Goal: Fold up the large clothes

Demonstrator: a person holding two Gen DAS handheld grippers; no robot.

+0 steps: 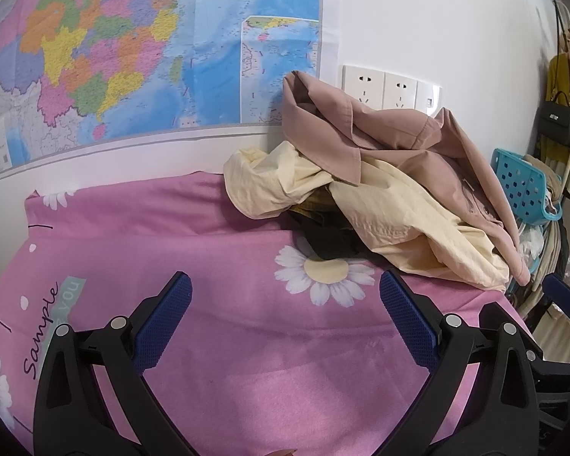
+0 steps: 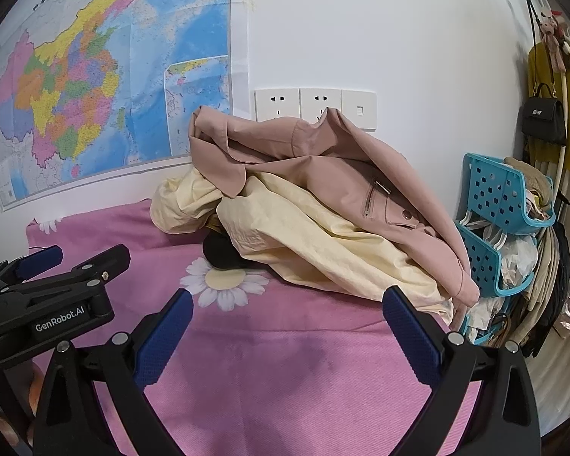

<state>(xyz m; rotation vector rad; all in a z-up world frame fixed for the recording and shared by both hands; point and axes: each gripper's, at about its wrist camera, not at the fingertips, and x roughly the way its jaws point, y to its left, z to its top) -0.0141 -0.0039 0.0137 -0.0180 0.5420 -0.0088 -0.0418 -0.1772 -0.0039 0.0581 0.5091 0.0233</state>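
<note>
A pink bedsheet printed with white daisies (image 1: 247, 342) covers the lower half of both views, running back to a white wall. In the upper left of each frame hangs a large multicoloured paper wall map (image 1: 114, 57). Right of it, at mid-height, sits a row of white wall sockets (image 2: 315, 108). Below the sockets, right of centre, lies the heap of unfolded clothes: a dusty-pink zipped jacket (image 2: 323, 174) on top, draped over a pale yellow crumpled garment (image 2: 304, 235), with a dark item (image 2: 218, 252) peeking out beneath. At the far right stand stacked turquoise perforated plastic baskets (image 2: 505, 193) and a black handbag (image 2: 543, 121) hanging above. The left gripper (image 1: 285, 290) and the right gripper (image 2: 287, 306) both hover over bare sheet near the heap, blue-padded jaws spread wide, grasping nothing.
</note>
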